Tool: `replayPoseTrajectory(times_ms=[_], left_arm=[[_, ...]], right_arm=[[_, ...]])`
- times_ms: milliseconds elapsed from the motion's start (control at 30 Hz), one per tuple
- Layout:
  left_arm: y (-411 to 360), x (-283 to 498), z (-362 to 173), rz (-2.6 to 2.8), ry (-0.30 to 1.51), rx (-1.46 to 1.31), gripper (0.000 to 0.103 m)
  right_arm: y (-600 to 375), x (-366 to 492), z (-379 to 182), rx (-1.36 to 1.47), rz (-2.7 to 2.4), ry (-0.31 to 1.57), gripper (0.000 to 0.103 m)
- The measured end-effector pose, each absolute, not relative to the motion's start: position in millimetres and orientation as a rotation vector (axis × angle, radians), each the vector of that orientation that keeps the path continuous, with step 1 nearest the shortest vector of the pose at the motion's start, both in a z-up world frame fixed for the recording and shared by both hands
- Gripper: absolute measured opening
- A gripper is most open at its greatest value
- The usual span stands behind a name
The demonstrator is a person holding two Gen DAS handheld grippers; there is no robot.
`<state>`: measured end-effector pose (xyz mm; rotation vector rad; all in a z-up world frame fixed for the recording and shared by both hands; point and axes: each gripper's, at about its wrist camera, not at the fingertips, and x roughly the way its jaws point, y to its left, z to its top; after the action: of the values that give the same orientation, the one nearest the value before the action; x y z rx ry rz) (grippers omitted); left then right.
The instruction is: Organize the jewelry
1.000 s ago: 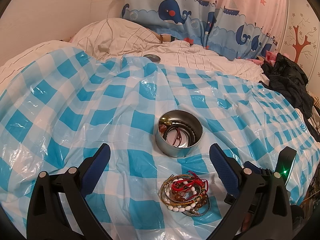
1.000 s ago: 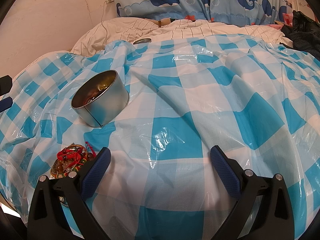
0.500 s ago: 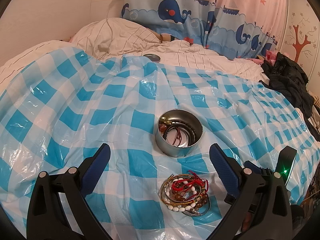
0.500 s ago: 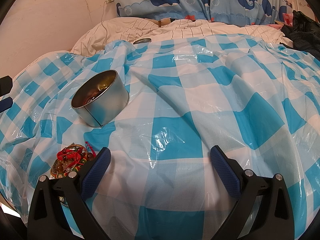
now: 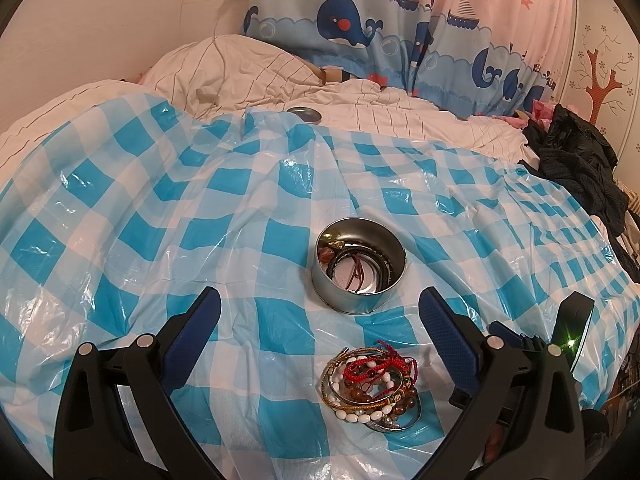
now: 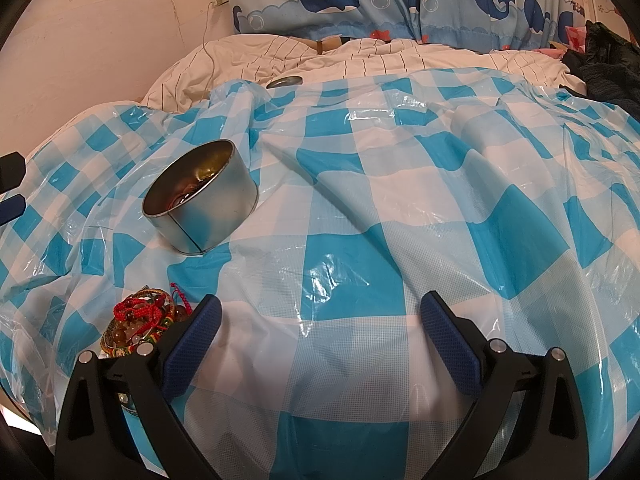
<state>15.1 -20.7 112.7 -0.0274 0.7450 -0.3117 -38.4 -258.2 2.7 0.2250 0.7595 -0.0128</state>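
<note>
Bracelet pile waits beside the tin

Light, tangled, likely slippery; pinch 1 outer bangle edge. Left gripper and right gripper both gape wide, holding nothing.

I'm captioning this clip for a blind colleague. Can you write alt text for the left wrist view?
The open left gripper hovers over a blue-and-white checked plastic sheet on a bed, empty, with a pile of beaded and corded bracelets between its fingers. Just beyond stands an open round metal tin already holding a few bracelets. A whale-print curtain hangs behind.
</note>
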Motion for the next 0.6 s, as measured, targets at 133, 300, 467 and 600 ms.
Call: replayPoseTrajectory(times_ms=[133,300,467,600], left_arm=[[-21.3,15.6,112.9,-0.312,0.745,-0.027,0.095],[-21.9,15.9,112.9,-0.312,0.745,-0.027,0.095],[-22.5,16.1,112.9,-0.312,0.746,-0.027,0.095],[-22.9,16.3,112.8,-0.312,0.746,-0.026,0.095]], right_arm=[[-258.2,-38.4,2.6,0.225,-0.013,0.76,0.095],[-258.0,-38.4,2.7,0.225,-0.013,0.76,0.095],[-257.9,-38.4,2.7,0.225,-0.013,0.76,0.095],[-258.0,-38.5,2.8,0.226,-0.013,0.76,0.095]])
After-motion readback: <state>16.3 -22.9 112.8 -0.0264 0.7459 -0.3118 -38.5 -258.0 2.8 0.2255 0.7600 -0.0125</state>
